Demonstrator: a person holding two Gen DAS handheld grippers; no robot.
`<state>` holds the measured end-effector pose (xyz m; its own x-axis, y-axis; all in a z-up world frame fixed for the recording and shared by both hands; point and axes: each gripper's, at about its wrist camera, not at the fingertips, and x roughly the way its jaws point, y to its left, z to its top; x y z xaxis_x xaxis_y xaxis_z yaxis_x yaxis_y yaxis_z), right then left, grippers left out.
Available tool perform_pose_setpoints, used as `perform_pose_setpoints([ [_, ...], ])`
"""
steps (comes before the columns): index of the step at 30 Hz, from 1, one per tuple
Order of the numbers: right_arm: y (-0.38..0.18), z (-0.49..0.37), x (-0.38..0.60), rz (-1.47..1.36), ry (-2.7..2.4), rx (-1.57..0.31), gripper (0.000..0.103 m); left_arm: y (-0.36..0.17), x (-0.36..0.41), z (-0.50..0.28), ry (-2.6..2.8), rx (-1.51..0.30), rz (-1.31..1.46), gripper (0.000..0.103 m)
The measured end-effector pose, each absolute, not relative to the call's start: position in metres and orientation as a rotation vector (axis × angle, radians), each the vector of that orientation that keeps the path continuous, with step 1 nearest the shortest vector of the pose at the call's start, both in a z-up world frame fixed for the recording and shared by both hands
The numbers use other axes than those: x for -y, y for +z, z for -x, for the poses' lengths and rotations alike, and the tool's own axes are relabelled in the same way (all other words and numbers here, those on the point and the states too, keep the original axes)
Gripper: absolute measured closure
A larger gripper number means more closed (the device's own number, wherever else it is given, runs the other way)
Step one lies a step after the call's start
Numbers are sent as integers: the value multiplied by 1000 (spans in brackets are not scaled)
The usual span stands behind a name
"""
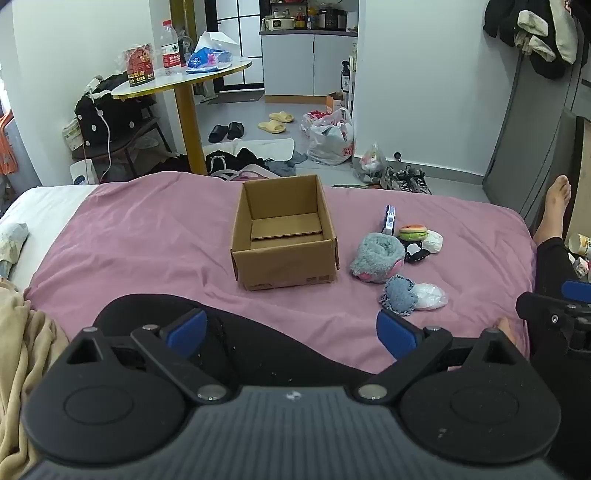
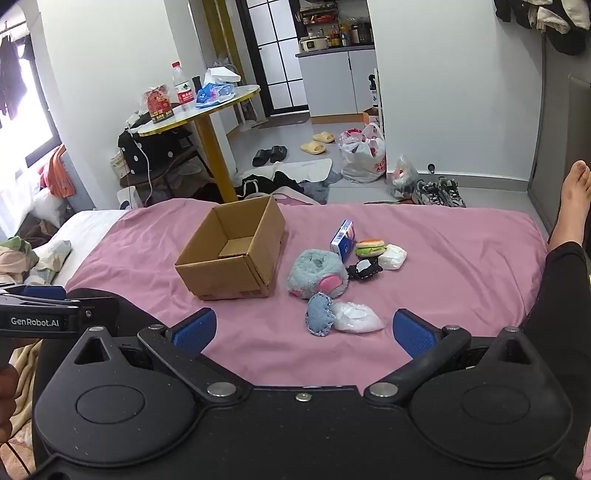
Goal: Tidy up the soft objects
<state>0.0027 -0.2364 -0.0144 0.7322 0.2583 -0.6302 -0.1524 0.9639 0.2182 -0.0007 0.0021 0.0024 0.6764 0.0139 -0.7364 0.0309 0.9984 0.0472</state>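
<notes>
Both the left gripper [image 1: 291, 332] and right gripper [image 2: 303, 330] are seen spread wide, nothing held. An open cardboard box [image 1: 284, 236] sits on the pink bed [image 1: 147, 236]; the soft items are clustered just right of it: fluffy grey toy [image 2: 317, 273], blue heart pad [image 2: 320, 314], burger plush [image 2: 370, 247]. The black-white item [image 2: 364, 268] is possibly a hair clip, too small to tell.

A lived-in bedroom: pink-sheeted bed [image 1: 155, 229], strewn slippers [image 1: 275, 122] (kitchen counter [image 1: 308, 33] beyond).
</notes>
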Motion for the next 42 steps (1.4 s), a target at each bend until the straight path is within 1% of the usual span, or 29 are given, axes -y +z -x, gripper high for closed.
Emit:
perform_pose_setpoints([
  [13,-11,-2,237,-149,240,-708,0,7,-1,9,-9,-805,-36,5],
  [42,-9,0,242,-144,241,-704,0,9,2,9,-46,-815,-10,5],
])
